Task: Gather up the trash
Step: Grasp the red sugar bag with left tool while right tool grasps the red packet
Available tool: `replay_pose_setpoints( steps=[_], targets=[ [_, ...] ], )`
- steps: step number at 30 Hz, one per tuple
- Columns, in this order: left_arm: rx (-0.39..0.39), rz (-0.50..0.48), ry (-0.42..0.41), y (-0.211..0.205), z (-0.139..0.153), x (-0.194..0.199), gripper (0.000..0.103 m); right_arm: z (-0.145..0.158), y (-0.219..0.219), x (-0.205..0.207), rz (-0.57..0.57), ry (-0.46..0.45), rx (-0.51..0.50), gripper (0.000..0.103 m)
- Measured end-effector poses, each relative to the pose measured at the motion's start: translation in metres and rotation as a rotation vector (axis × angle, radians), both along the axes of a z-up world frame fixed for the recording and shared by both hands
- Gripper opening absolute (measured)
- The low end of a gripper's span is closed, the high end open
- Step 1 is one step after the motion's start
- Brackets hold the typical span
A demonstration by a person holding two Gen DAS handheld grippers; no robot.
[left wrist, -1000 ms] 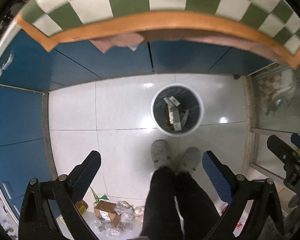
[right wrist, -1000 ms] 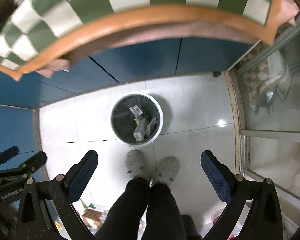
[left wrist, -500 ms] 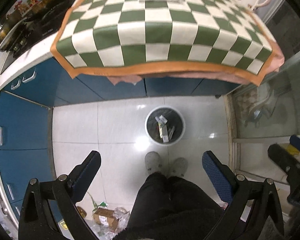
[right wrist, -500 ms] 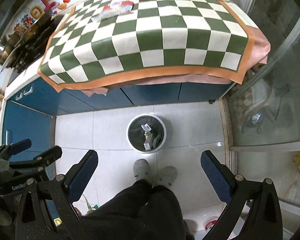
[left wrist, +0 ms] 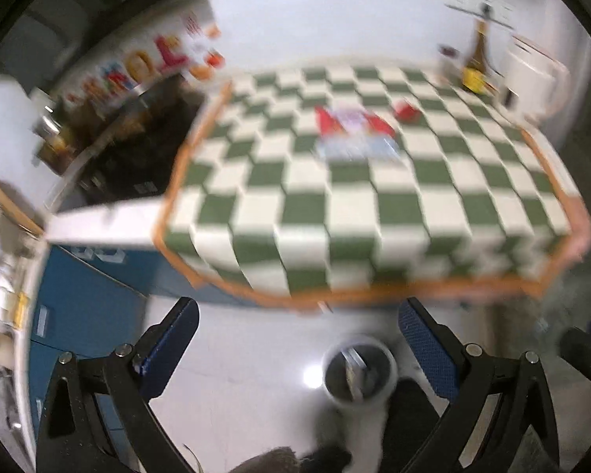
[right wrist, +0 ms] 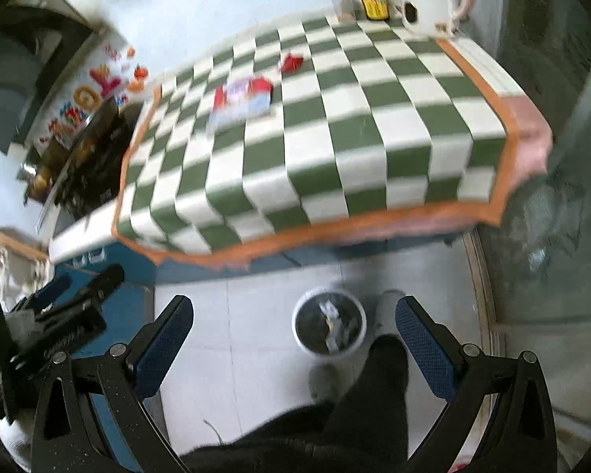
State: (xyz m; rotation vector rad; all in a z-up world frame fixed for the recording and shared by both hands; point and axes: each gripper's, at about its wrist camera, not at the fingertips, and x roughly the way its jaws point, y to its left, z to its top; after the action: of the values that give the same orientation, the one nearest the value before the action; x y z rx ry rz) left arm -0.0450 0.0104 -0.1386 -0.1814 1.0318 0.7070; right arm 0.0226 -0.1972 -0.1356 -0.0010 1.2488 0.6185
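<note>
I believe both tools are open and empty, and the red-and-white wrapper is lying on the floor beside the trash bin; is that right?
Not quite: the red-and-white wrapper lies on the checkered tablecloth, not on the floor, as the right wrist view shows. The left tool, right tool are open and empty; the trash bin is on the floor.

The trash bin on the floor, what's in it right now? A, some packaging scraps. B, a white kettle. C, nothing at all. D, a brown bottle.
A: the right wrist view looks down into the round white-rimmed trash bin and shows pale wrapper pieces lying inside it.
</note>
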Motion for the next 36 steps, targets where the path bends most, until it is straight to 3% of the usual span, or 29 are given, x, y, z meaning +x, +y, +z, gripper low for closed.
replay_pose_setpoints(
  steps=[4,6,12,16,19,21,22,25,27,32,35,36],
  targets=[
    [0.094,0.109,0.017,0.041,0.0,0.074,0.103,-0.013,0.039,0.109,-0.002,-0.01,0.021,0.103],
    [0.068,0.156,0.051,0.068,-0.008,0.108,0.103,-0.027,0.063,0.166,0.0,0.016,0.027,0.103],
    [-0.237,0.245,0.112,0.172,-0.069,0.197,0.103,-0.084,0.162,0.312,0.074,0.084,-0.001,0.096],
    [-0.412,0.229,0.159,0.22,-0.125,0.241,0.097,-0.128,0.238,0.391,0.129,0.11,-0.024,0.085],
    [-0.496,0.175,0.195,0.233,-0.157,0.262,0.097,-0.152,0.285,0.421,0.19,0.091,-0.056,0.075],
    [-0.539,0.145,0.21,0.235,-0.17,0.27,0.093,-0.17,0.316,0.434,0.261,0.073,-0.082,0.054],
    [-0.553,0.136,0.214,0.234,-0.175,0.272,0.092,-0.179,0.328,0.435,0.301,0.071,-0.102,0.03],
    [-0.522,0.109,0.211,0.226,-0.176,0.279,0.092,-0.184,0.341,0.434,0.357,0.014,-0.083,0.029],
    [-0.491,0.092,0.22,0.218,-0.175,0.285,0.088,-0.188,0.341,0.433,0.367,0.025,-0.054,0.028],
    [-0.392,0.033,0.259,0.193,-0.164,0.301,0.029,-0.192,0.344,0.422,0.395,0.03,-0.025,0.026],
    [-0.345,0.037,0.283,0.189,-0.16,0.3,0.009,-0.194,0.35,0.418,0.42,0.044,-0.023,0.026],
    [-0.343,0.039,0.276,0.188,-0.156,0.296,0.007,-0.19,0.348,0.414,0.427,0.043,-0.023,0.025]
  ],
)
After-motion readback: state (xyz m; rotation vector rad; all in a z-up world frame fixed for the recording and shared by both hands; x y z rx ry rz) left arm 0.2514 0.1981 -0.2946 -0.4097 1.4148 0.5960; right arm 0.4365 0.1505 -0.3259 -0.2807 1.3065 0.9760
